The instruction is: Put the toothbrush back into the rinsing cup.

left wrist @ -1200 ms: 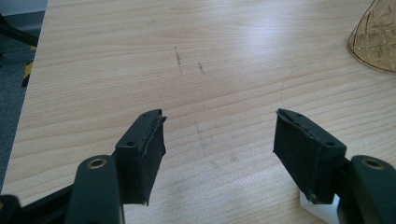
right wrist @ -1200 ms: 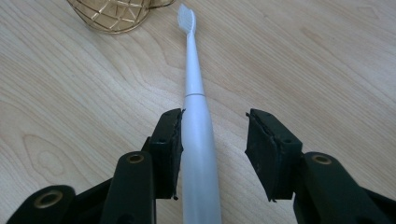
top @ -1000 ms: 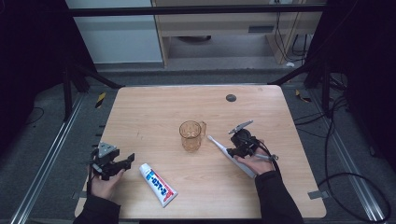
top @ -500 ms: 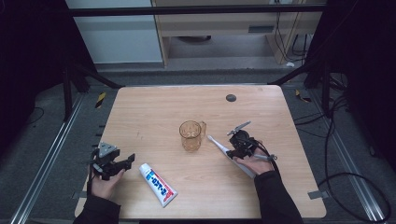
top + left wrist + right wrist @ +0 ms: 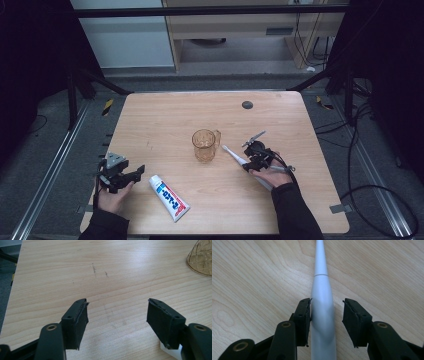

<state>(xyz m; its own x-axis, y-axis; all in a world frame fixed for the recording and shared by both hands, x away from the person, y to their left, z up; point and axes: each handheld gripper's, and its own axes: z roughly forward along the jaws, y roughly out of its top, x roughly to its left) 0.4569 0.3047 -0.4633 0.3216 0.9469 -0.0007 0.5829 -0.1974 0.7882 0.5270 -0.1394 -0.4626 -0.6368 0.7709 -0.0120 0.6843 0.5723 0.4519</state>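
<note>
**On the table: one toothbrush between the right tongs**

On the light wooden table [image 5: 165, 115] lay one white, slim plastic toothbrush [image 5: 239, 158], one amber patterned glass mug with a handle [image 5: 205, 145], and one white toothpaste tube with blue and red print [image 5: 169, 191]. Two tongs were in the person's hands. The right tongs [image 5: 325, 315] straddled the toothbrush handle, which lay flat on the wood right of the mug; the left pad touched the handle, while a gap showed at the right pad, so the tongs were partly open and not clamped. The left tongs [image 5: 117, 315] stood wide open over bare wood with nothing between them, near the table's left front edge, just left of the tube. The mug stood just beside the brush head. A small dark round disc [image 5: 247, 104] sat near the far edge. The toothbrush tapered from a thick smooth handle to a thin neck.
</note>
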